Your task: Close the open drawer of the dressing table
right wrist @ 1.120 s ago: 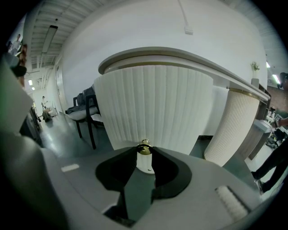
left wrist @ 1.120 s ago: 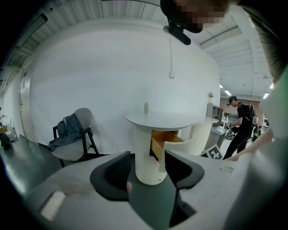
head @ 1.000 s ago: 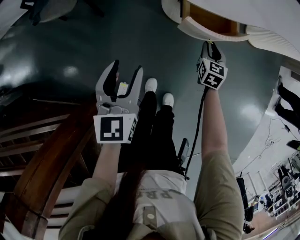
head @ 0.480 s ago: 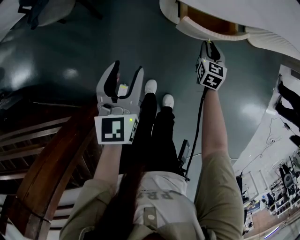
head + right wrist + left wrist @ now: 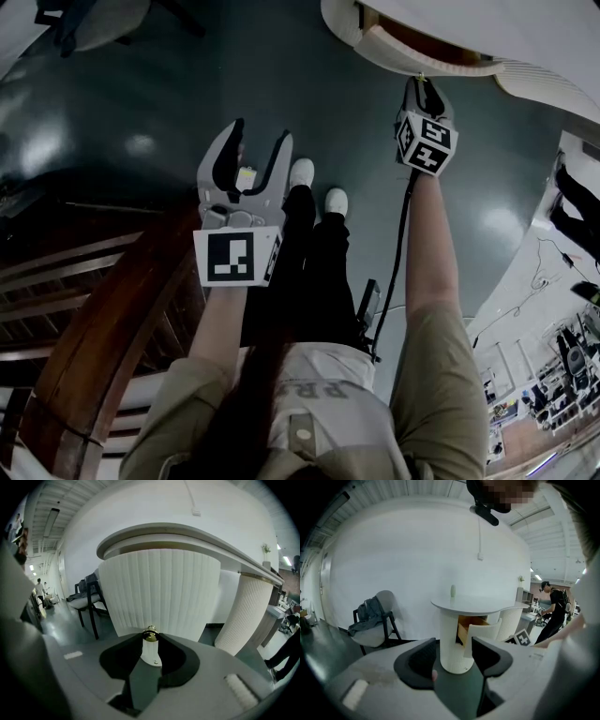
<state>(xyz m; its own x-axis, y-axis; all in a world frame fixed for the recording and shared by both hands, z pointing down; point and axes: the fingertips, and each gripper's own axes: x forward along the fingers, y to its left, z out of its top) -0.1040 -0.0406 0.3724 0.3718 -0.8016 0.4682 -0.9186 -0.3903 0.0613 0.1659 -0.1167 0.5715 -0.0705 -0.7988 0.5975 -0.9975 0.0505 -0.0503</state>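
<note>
The white dressing table (image 5: 480,605) stands on ribbed pedestals. Its drawer (image 5: 422,58) has a curved ribbed front and hangs partly open, with the wooden inside (image 5: 469,624) showing. My right gripper (image 5: 424,94) reaches up to the drawer front (image 5: 159,588). It is shut on the small brass knob (image 5: 150,633), which sits between its dark pads. My left gripper (image 5: 251,157) hangs in the air over the dark floor, well left of the table. It stands open with nothing between its fingers (image 5: 487,656).
A chair (image 5: 375,623) with a jacket over it stands left of the table. A dark wooden railing (image 5: 84,309) runs along the lower left. The second ribbed pedestal (image 5: 243,616) stands right of the drawer. A person (image 5: 553,609) stands far off at the right.
The drawer front sits a little closer to the table top and shows less wood inside. The right gripper stays on the knob. The left gripper has hardly moved.
</note>
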